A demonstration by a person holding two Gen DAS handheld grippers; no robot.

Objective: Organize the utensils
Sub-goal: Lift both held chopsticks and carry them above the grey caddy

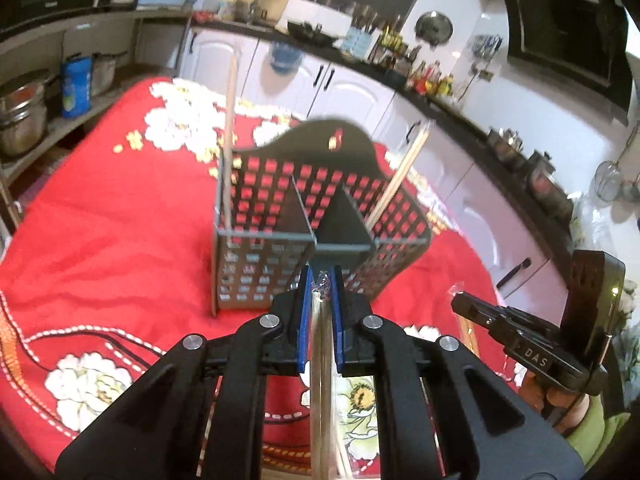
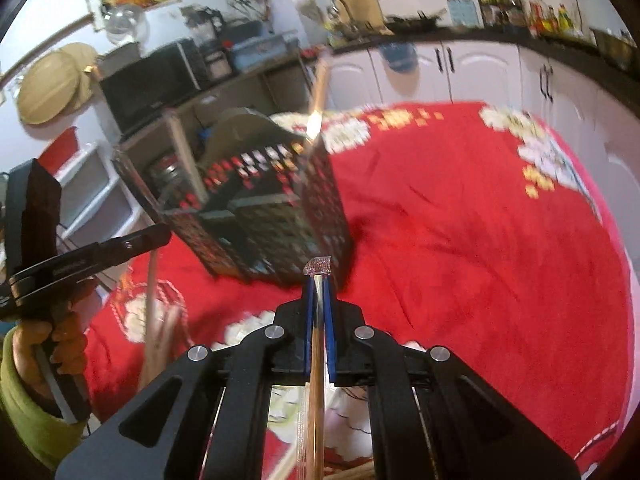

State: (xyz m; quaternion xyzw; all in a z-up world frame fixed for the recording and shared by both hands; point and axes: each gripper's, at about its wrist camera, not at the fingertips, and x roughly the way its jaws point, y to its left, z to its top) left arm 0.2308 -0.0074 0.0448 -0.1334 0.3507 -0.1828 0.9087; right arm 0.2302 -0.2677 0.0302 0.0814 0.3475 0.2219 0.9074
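Note:
A dark perforated utensil holder [image 1: 316, 216] with dividers stands on the red flowered cloth; it also shows in the right wrist view [image 2: 256, 204]. Wooden chopsticks [image 1: 230, 128] stand in its left compartment and another pair [image 1: 400, 176] leans in its right one. My left gripper [image 1: 322, 280] is shut on a plastic-wrapped pair of chopsticks [image 1: 322, 360], just in front of the holder. My right gripper [image 2: 318, 280] is shut on a wrapped pair of chopsticks [image 2: 316, 360], near the holder's right corner. The right gripper shows in the left view [image 1: 480, 312], the left gripper in the right view [image 2: 120, 246].
The red cloth [image 1: 120, 240] covers the table. White cabinets [image 1: 360, 88] and a dark counter with bottles [image 1: 432, 76] run behind. Shelves with pots [image 1: 20, 120] stand at the left. Loose chopsticks [image 2: 160, 336] lie near the table's near edge.

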